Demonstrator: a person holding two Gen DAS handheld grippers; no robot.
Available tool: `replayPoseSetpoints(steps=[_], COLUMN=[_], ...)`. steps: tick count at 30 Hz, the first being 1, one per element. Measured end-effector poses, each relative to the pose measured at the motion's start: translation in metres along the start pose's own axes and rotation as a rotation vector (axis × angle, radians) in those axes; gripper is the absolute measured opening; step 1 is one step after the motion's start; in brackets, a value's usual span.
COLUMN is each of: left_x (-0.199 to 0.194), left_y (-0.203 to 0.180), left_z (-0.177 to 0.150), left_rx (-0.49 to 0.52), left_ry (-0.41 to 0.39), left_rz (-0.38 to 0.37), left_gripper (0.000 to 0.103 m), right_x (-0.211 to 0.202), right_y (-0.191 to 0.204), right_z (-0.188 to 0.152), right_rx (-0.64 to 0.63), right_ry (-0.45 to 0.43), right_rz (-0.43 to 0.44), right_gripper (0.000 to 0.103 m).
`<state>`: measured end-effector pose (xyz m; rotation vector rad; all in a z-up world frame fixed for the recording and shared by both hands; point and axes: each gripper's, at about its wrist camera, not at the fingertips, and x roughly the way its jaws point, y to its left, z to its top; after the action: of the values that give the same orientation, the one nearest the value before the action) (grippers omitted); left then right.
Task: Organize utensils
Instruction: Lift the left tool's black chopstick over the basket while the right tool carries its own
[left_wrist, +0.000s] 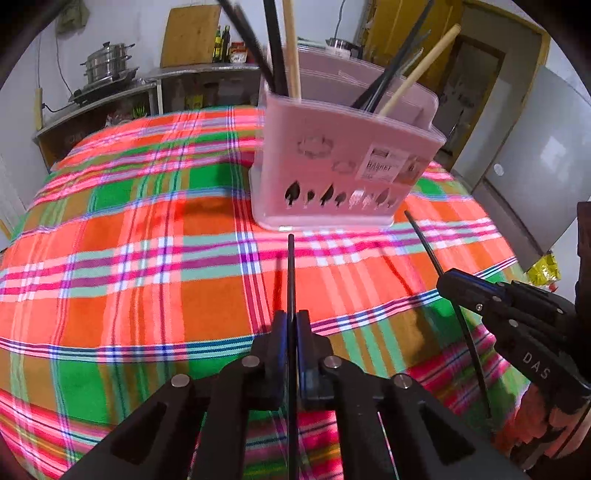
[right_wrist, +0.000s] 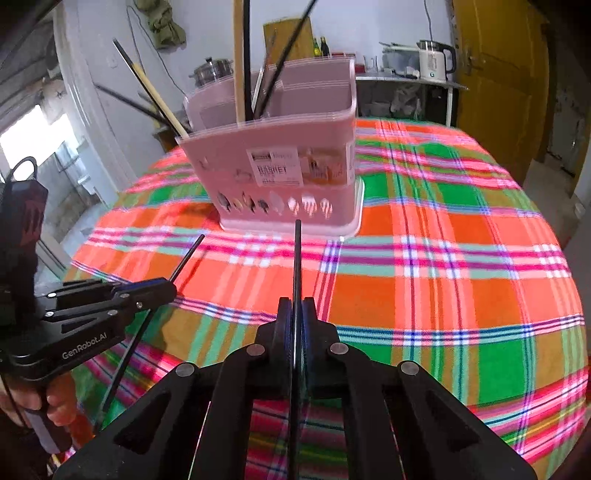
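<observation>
The pink utensil basket (left_wrist: 343, 162) is standing upright on the table (left_wrist: 147, 258), which is wearing a bright checked cloth; in the left wrist view it is sitting at about one o'clock from the centre. Inside it, several dark chopsticks (left_wrist: 275, 48) and two pale wooden chopsticks (left_wrist: 417, 74) are leaning in different compartments; which compartment each one is occupying I cannot tell exactly. A white label (right_wrist: 275, 166) is showing on the front wall, above a row of leaf-shaped holes.

The left tongs (left_wrist: 291, 321) are clenched on a thin black chopstick (left_wrist: 291, 273), whose tip is pointing at twelve o'clock, ending just before the basket's base. The right tongs (right_wrist: 296, 308) are also clenched on a second black chopstick (right_wrist: 297, 258), aimed the same way. Each pair is appearing in the other's view, well apart.

The cloth is lying bare around the basket, leaving wide room at nine o'clock and at three o'clock. The table edge is curving away behind the basket, near a shelf with a steel pot (left_wrist: 107, 61).
</observation>
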<state>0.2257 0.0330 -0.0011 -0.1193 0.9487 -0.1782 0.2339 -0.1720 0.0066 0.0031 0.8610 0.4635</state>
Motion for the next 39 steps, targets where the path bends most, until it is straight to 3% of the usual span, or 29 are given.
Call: replayPoseSetpoints(steps=[19,39], left_x=[-0.118,-0.128], left_y=[-0.025,-0.024], left_z=[0.052,0.054], left_rx=[0.082,0.101], left_ry=[-0.255,-0.245], left_rz=[-0.061,-0.070], left_gripper=[0.005,0.005], right_x=[-0.091,-0.106], right_y=[0.010,0.010], right_z=[0.042,0.047], right_rx=[0.014,0.019], right_ry=[-0.259,-0.298], right_rz=[0.058,0.060], right_gripper=[0.005,0.005])
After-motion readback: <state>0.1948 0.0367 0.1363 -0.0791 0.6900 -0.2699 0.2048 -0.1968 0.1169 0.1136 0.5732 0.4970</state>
